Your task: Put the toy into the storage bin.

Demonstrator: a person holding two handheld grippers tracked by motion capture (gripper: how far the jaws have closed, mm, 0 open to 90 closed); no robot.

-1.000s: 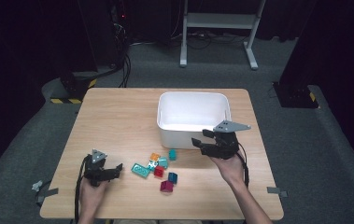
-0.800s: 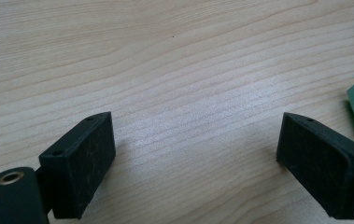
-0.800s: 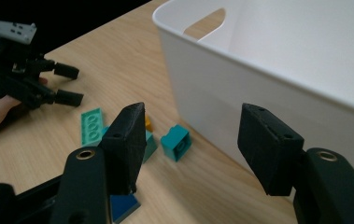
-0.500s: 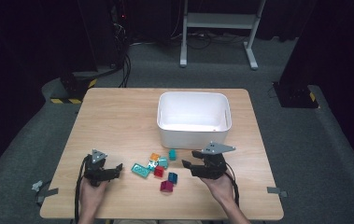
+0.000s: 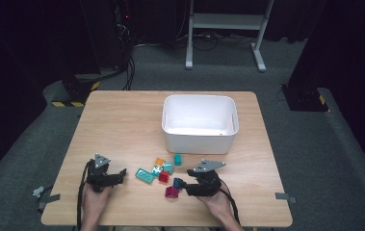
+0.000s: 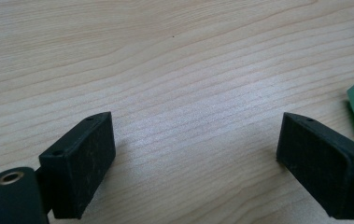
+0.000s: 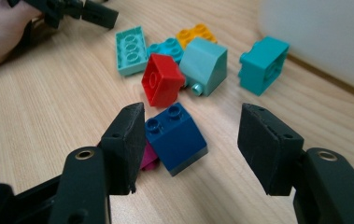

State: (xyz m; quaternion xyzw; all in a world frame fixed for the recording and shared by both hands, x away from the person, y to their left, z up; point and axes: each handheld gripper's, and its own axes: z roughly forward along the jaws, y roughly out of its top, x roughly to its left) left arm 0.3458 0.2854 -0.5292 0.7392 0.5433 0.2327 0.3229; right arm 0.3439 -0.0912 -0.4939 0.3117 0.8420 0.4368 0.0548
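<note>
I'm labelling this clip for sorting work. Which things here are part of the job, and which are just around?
In the job: right gripper, open over the dark blue block; the other blocks; white bin.

Just around: left gripper, open on bare table; metal stand; floor cables.

- Wooden bench (image 5: 122, 125), pale grain, with rounded corners.
- White bin (image 5: 200, 122) on the bench's far right half, open at the top.
- Grey carpet floor (image 5: 344, 159) all around the bench.
- White metal stand (image 5: 226, 21) on the floor beyond the bench, with cables lying under it.
- Yellow-and-black striped base (image 5: 71, 91) on the floor off the bench's far left corner.
- Dark block (image 5: 305, 94) on the floor off the far right corner.
- Grey tape strips (image 5: 285, 196) at the bench's near edges.
</note>
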